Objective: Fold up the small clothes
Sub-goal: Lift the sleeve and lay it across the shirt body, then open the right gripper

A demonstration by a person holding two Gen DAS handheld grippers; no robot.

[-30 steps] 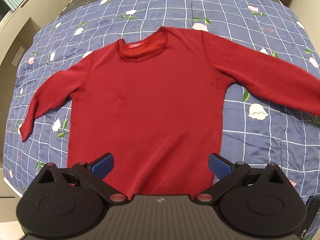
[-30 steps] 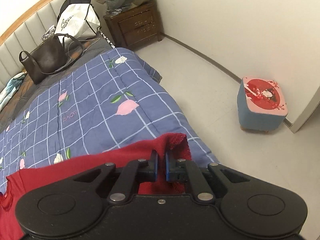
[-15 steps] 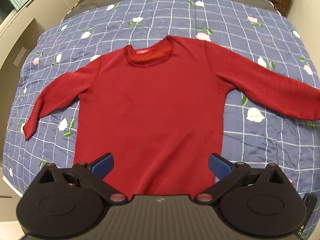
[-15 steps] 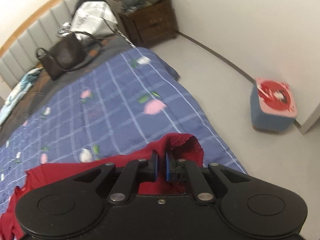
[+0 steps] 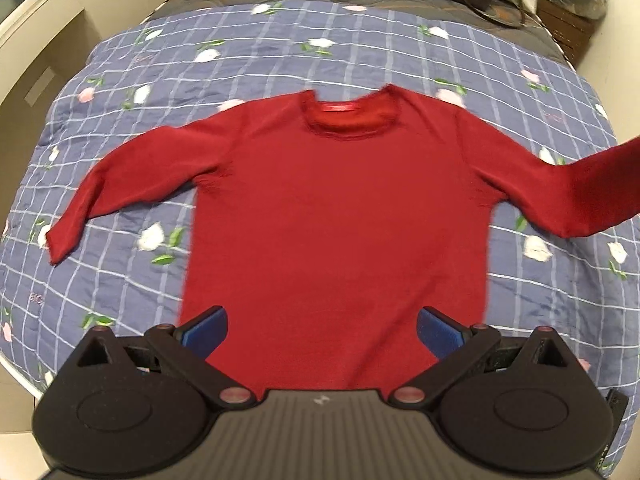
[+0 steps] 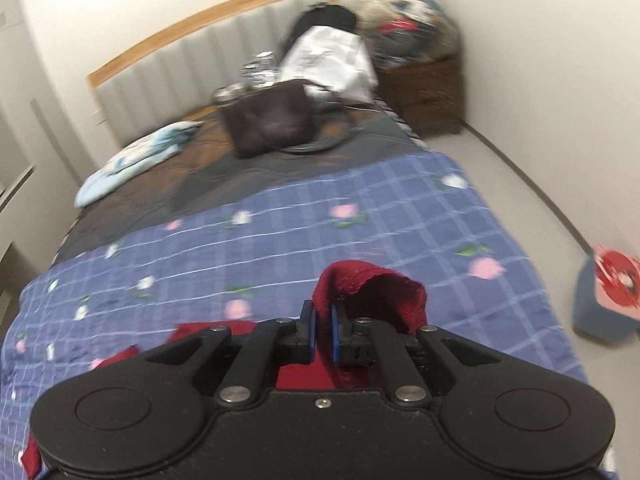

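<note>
Overhead, a red sweater (image 5: 336, 216) lies flat on a blue quilt (image 5: 280, 48), hem toward the quilt's near edge. Left gripper (image 5: 322, 330) hovers wide apart above the hem; right gripper (image 6: 322, 334) pinches one sleeve cuff (image 6: 368, 284), lifted off the quilt

Red sweater (image 5: 340, 216) spread flat on blue floral quilt (image 5: 280, 52), left gripper (image 5: 322, 330) spread wide above hem (right sleeve lifted)

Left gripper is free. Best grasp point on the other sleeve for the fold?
Take the flat sleeve's cuff with the left gripper, coming from its outer end. It is the free, thin tip lying flat on the quilt; the sweater body anchors the other end.
</note>
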